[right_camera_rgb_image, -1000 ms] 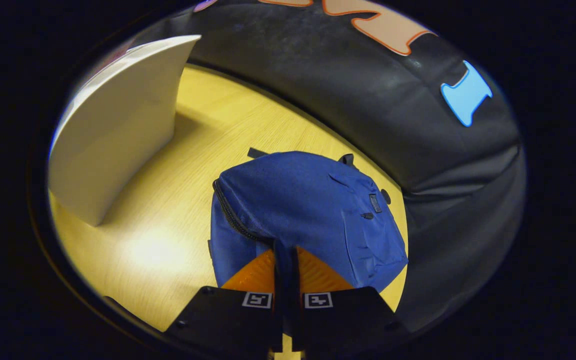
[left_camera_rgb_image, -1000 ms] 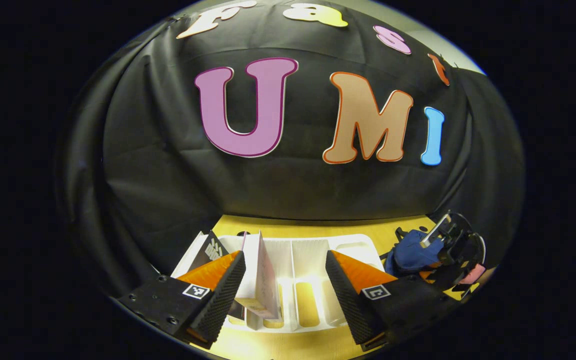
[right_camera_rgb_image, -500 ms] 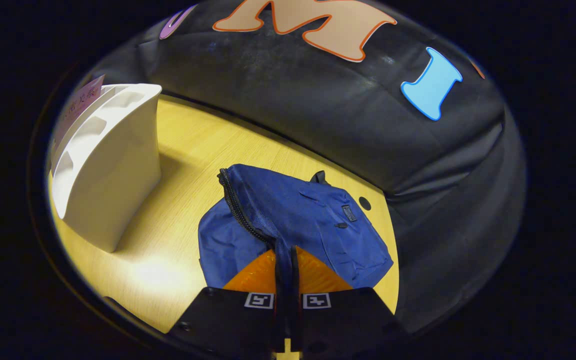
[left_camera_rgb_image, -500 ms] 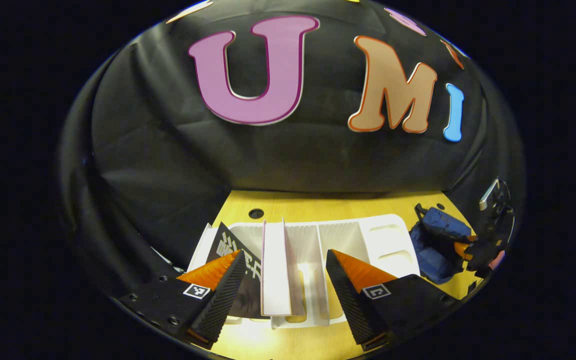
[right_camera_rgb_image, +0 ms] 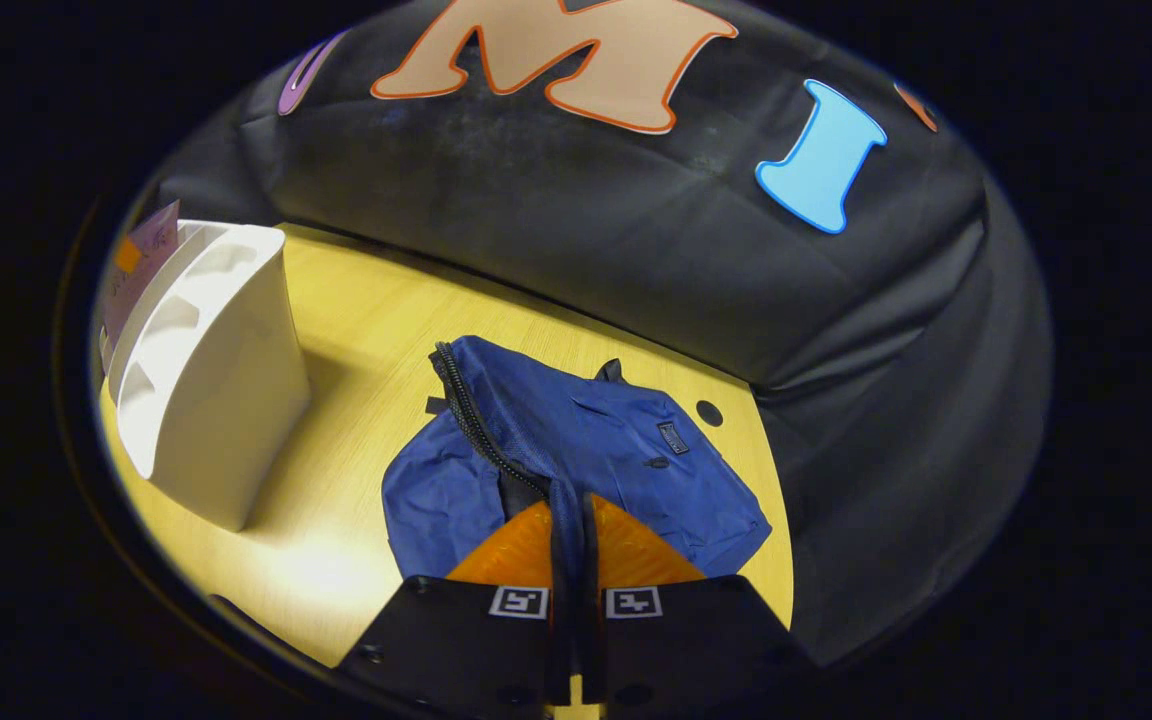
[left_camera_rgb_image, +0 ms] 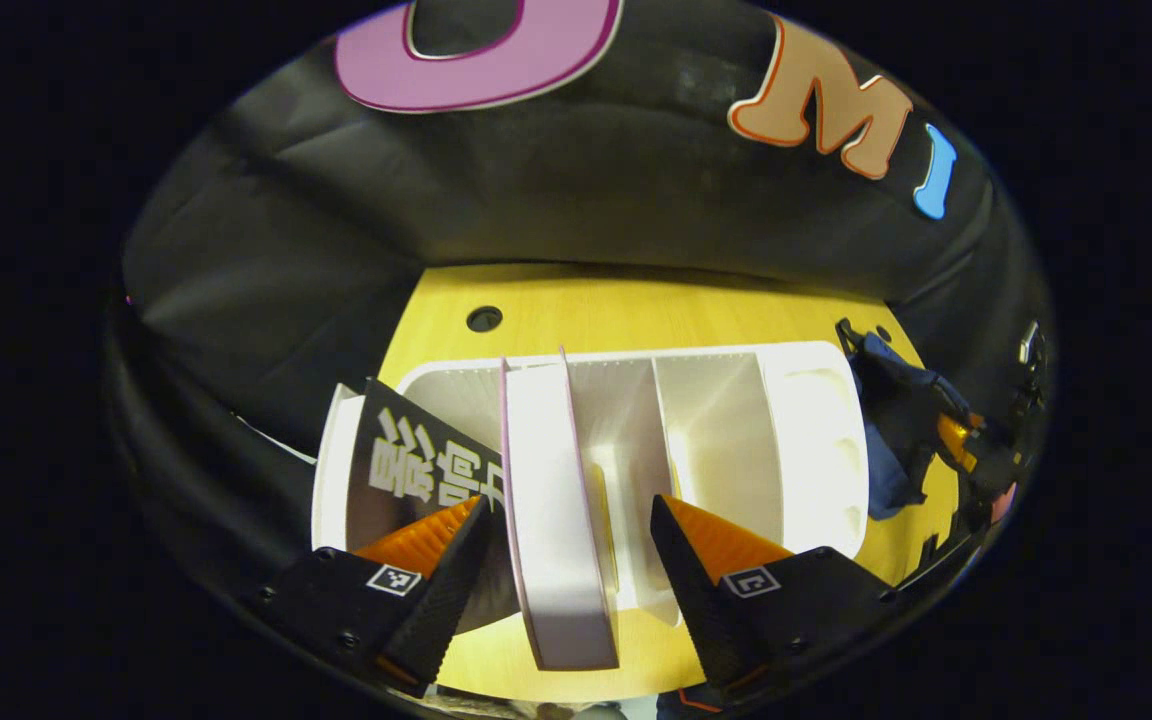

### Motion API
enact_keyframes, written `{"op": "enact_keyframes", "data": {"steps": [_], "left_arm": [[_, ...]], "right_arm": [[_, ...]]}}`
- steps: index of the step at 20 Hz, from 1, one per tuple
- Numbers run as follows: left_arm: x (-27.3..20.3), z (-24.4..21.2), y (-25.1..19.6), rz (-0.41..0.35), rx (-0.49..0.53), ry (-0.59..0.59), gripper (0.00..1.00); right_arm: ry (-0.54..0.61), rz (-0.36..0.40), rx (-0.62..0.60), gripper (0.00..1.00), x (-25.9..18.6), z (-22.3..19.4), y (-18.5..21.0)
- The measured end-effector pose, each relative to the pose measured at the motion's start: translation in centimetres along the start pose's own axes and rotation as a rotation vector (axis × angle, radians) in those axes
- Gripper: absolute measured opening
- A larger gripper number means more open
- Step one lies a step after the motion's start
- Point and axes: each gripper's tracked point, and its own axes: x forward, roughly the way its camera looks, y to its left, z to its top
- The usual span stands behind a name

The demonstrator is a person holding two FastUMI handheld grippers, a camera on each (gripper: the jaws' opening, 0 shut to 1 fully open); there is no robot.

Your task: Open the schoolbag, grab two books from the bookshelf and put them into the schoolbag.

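Left claw (left_camera_rgb_image: 568, 530) gaping astride pink-edged book (left_camera_rgb_image: 558, 520) in bookshelf (left_camera_rgb_image: 816, 440), lower centre: descend straight, then pinch. Right claw (right_camera_rgb_image: 573, 540) clamped on schoolbag (right_camera_rgb_image: 576, 450) flap, centre; hold high.

bookshelf (right_camera_rgb_image: 206, 390) hides all but book (right_camera_rgb_image: 141, 262) corner.

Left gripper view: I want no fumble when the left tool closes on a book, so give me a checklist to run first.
1. Left tool open: ok.
2. Pale upright book between its fingers: ok.
3. Black book with white lettering outside the gap: ok.
4. Fingers touching the pale book: cannot tell.
5. Right tool shut on blue fabric schoolbag: ok.
6. Schoolbag mouth wide enough: cannot tell.
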Motion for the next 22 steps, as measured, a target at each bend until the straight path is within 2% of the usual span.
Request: {"op": "enact_keyframes", "data": {"steps": [2,5,6,7,8,10,12,18,22], "left_arm": [[0.7,-0.4,-0.5,-0.035,0.021,0.068,0.93],[1.4,-1.0,-1.0,-0.058,0.025,0.154,0.80],[1.5,-1.1,-0.8,-0.049,0.022,0.179,0.75],[1.7,-1.5,-0.7,-0.052,0.018,0.201,0.60],[1.7,-1.6,-0.7,-0.054,0.018,0.219,0.50],[2.5,-2.6,-0.8,-0.063,-0.010,0.273,0.43],[2.4,-3.1,-0.4,-0.054,-0.014,0.312,0.41],[1.7,-3.5,-0.5,-0.041,-0.058,0.326,0.39],[-0.3,-2.6,-0.6,-0.047,-0.145,0.255,0.38]], "right_arm": [[-0.001,0.000,0.017,0.07,0.1,0.2,-0.3],[-0.005,-0.004,0.012,0.07,0.0,0.3,-0.5],[-0.006,-0.005,0.009,0.07,0.1,0.3,-0.5],[-0.008,-0.006,0.008,0.07,0.1,0.4,-0.5],[-0.008,-0.006,0.010,0.07,0.1,0.3,-0.5],[-0.012,-0.008,0.018,0.07,0.0,0.4,-0.7],[-0.010,-0.010,0.027,0.06,0.0,0.3,-1.0],[-0.027,-0.034,0.029,0.07,-0.4,0.8,-1.6],[-0.037,-0.029,0.052,0.07,-0.7,0.8,-2.0]]}}
